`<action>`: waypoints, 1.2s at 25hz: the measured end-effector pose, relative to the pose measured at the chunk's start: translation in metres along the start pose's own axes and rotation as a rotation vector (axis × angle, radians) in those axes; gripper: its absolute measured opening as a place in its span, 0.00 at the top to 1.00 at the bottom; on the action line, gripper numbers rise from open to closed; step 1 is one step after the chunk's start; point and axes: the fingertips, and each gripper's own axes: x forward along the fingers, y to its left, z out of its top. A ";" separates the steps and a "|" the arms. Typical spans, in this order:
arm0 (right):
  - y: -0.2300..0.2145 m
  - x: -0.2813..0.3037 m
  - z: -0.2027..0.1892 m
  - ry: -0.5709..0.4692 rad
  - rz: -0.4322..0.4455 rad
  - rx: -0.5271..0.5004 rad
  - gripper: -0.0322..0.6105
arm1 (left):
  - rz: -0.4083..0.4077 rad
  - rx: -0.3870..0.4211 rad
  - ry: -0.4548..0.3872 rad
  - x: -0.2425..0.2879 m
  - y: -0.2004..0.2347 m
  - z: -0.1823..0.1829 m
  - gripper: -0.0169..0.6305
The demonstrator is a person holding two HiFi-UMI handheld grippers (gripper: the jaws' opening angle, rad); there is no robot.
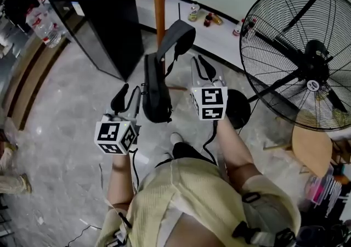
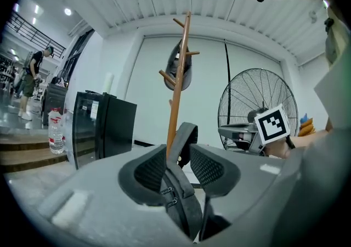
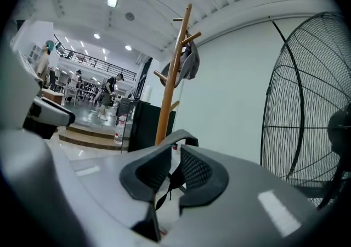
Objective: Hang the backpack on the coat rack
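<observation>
A dark backpack (image 1: 155, 89) hangs between my two grippers, just in front of the wooden coat rack (image 1: 159, 4). My left gripper (image 1: 129, 96) is shut on its padded edge, which runs up between the pads in the left gripper view (image 2: 184, 207). My right gripper (image 1: 200, 67) is shut on a thin strap (image 3: 171, 179) below the backpack's shoulder strap (image 1: 178, 37), which arches up toward the pole. In both gripper views the coat rack (image 2: 178, 86) (image 3: 173, 81) rises straight ahead, with a grey item (image 2: 181, 67) hung on its upper pegs.
A large floor fan (image 1: 299, 54) stands to the right, close to my right arm. A black cabinet (image 1: 104, 21) stands left of the rack. Bottles (image 1: 205, 18) line the wall base. A wooden stool (image 1: 312, 147) is at the lower right.
</observation>
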 end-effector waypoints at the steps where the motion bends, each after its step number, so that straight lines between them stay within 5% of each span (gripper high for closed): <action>1: 0.001 -0.001 0.001 -0.004 -0.003 -0.005 0.88 | -0.003 -0.002 -0.006 0.000 0.000 0.002 0.76; 3: 0.002 -0.004 0.005 -0.012 -0.008 -0.016 0.95 | -0.009 -0.006 -0.016 0.000 0.001 0.007 0.77; 30: 0.013 -0.032 0.012 0.021 0.056 0.130 0.95 | -0.058 0.050 0.008 0.014 -0.016 0.025 0.82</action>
